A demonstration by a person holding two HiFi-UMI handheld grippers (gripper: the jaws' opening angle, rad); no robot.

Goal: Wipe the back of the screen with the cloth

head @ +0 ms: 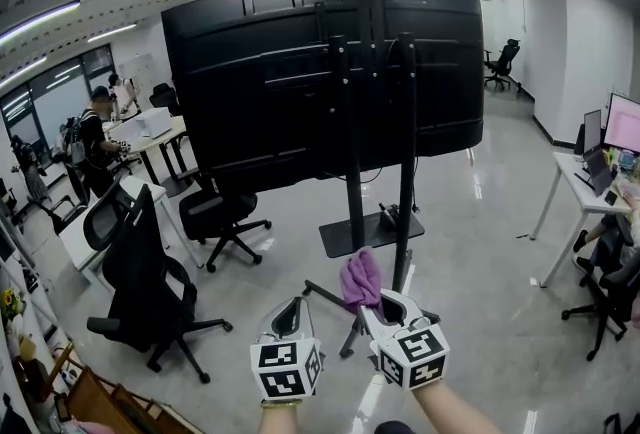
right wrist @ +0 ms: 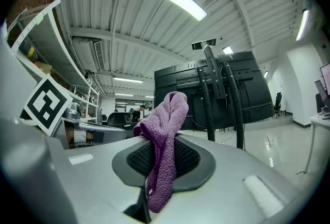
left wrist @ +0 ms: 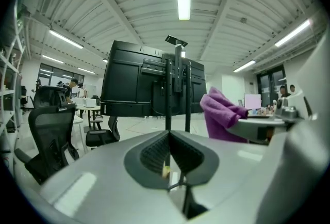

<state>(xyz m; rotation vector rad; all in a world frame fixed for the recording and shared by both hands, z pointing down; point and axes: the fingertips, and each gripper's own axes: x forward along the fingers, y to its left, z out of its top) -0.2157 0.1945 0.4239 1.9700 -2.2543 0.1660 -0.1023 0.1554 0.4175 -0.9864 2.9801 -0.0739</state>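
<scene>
The right tool point(right wrist: 164, 161) is clamped on the purple cloth point(right wrist: 167, 120). The fabric is pinched between the 2 dark ribbed pads. One bunched end stands up above the jaws and a narrower tail hangs down the slot below them. The left tool point(left wrist: 169, 153) has its jaws together with nothing between them. Its pads meet along a thin line. In the head view the 2 tools are held side by side, low and near the person, each with its marker cube facing up. The left tool is just beside the right one, and they do not touch.

The cloth sticks out ahead of the right tool, in line with the lower part of the black stand point(head: 352, 192). It sits below the bottom edge of the screen point(head: 320, 72) and is clear of the panel. The screen is a large black display with its back toward the person. It is mounted on 2 upright posts with a bracket at the centre, and a small camera bar sits on top. A dark tray point(head: 370, 232) is fixed low on the stand, above the glossy grey floor point(head: 470, 252).

To the left are 2 black office chairs point(head: 150, 292) beside a white surface point(head: 150, 137), with a person point(head: 95, 147) standing farther back. At the right edge another white surface point(head: 575, 167) carries lit monitors point(head: 622, 122).
</scene>
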